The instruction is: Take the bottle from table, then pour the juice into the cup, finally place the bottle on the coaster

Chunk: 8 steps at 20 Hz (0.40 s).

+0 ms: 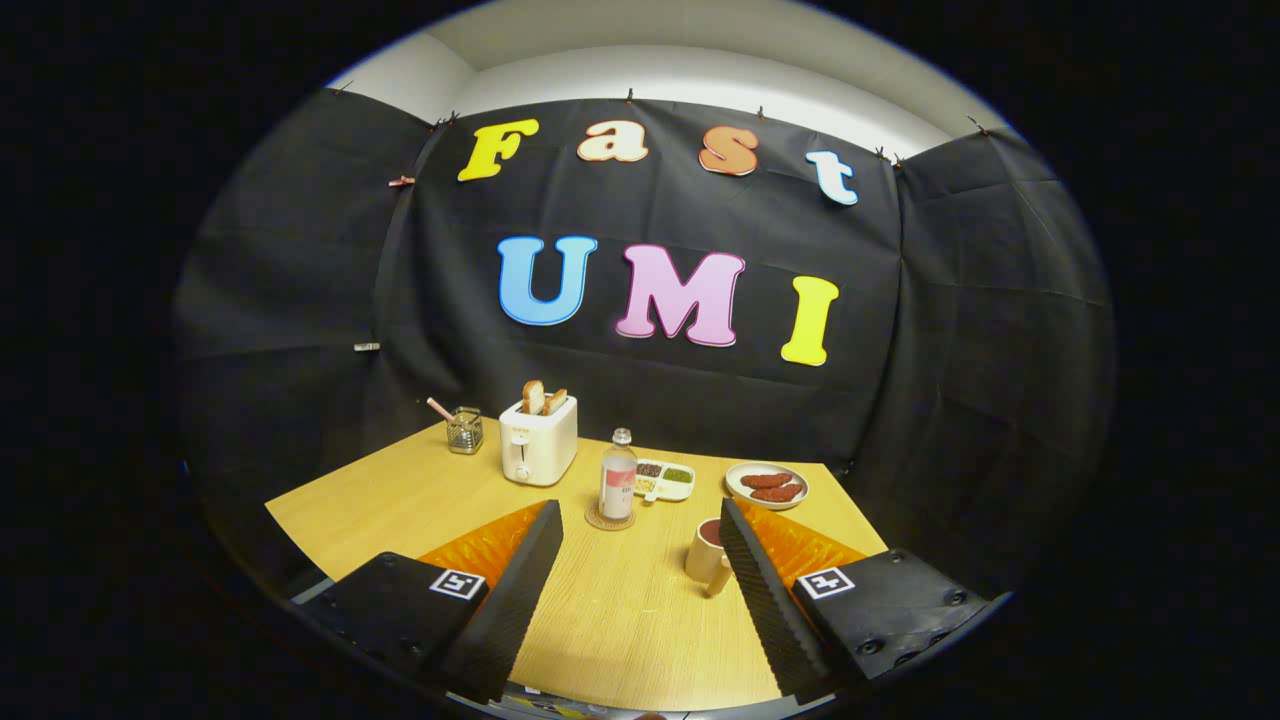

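We hold our gripper [640,520] with jaws wide open, empty; beyond them the juice bottle [617,480] stands on its coaster [610,521], the cup [706,561] nearby.

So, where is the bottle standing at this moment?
In the gripper view the bottle stands upright on the round coaster, beyond the open gripper, between the toaster and the small divided dish behind it.

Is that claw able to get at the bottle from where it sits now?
Probably yes. The claw is open, and the bottle stands upright on its coaster just beyond the fingers, with bare table between. The cup beside the right finger is the only close neighbour.
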### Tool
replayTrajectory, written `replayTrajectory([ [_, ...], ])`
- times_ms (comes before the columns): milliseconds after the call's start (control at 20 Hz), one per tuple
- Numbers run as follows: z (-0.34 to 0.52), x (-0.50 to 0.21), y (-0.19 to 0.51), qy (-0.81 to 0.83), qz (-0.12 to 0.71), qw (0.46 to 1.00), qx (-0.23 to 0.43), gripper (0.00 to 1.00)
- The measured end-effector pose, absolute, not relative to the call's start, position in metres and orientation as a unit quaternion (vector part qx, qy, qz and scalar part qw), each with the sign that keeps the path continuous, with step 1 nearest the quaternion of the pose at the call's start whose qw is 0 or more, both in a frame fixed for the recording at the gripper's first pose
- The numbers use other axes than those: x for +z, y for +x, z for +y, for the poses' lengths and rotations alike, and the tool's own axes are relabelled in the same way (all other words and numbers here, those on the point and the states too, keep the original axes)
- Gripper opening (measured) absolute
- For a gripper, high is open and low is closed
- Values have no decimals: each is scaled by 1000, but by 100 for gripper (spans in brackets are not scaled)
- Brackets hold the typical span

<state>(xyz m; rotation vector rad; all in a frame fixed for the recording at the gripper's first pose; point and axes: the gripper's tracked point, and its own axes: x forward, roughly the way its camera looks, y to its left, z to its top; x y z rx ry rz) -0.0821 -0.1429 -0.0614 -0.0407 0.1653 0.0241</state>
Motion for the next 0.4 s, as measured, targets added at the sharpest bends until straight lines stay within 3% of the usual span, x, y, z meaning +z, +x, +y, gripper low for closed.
replayTrajectory([
  [400,-116,-56,-77,-50,71,996,-1,97],
])
